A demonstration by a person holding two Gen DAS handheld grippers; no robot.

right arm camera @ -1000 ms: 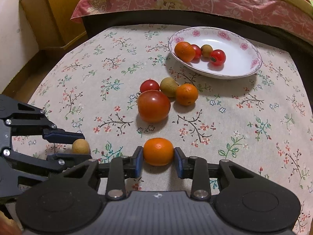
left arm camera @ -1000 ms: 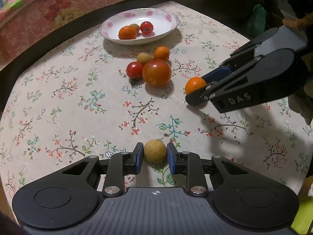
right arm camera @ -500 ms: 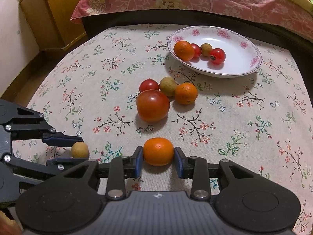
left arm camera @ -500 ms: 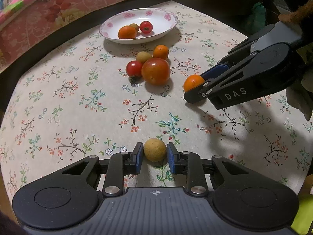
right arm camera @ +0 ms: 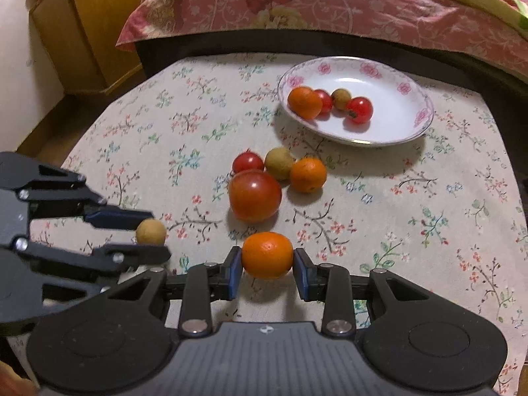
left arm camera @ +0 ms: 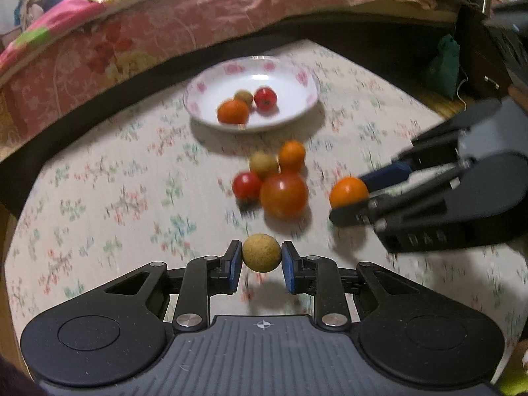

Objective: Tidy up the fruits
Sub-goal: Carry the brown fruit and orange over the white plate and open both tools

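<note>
My left gripper is shut on a small tan round fruit, held above the floral tablecloth; the right wrist view shows the same tan fruit at lower left. My right gripper is shut on a small orange, and the left wrist view has this orange at the right. Between us and the plate sit a big tomato, a small red tomato, a tan fruit and an orange. The white flowered plate holds several fruits.
The round table carries a floral cloth. Behind it runs a bed with a pink flowered cover. A wooden cabinet stands at the far left in the right wrist view. A dark green bag hangs at the far right.
My left gripper has lifted with the tan fruit and moved forward toward the fruit cluster and plate. The right gripper stays nearly still, holding the orange.
</note>
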